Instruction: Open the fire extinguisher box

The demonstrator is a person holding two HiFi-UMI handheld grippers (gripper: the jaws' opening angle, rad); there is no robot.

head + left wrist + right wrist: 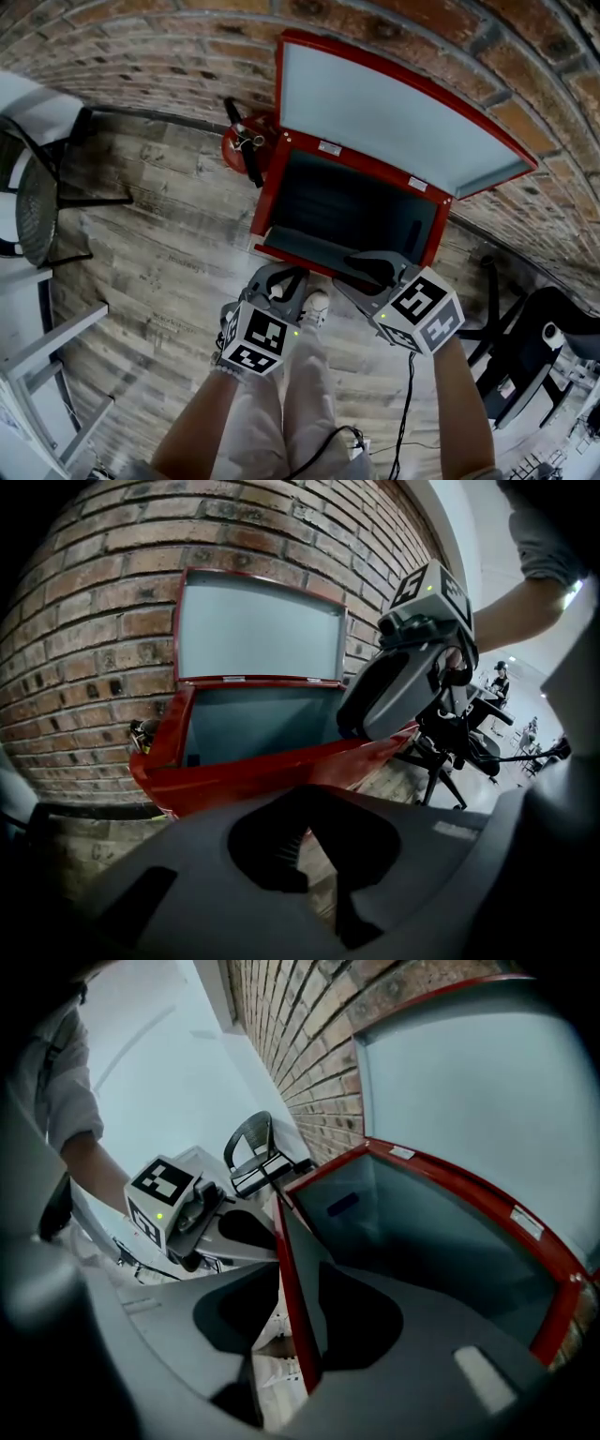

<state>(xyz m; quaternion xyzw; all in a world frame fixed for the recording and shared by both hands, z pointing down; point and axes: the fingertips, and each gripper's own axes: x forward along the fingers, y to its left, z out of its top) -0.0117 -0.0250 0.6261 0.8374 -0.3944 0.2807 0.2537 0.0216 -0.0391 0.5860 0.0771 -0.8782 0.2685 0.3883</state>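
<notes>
The red fire extinguisher box stands on the wooden floor against the brick wall. Its lid is swung up and leans back, and the grey inside shows nothing in it. My right gripper is at the box's front rim. In the right gripper view its jaws stand open astride the thin red front wall, pads not pressing. My left gripper hangs just before the box's front left, shut with nothing in it. The left gripper view shows the box and the right gripper.
A red fire extinguisher with a black hose stands left of the box by the wall. A black chair is at far left, an office chair at right, white furniture at lower left. The person's shoe is near the box front.
</notes>
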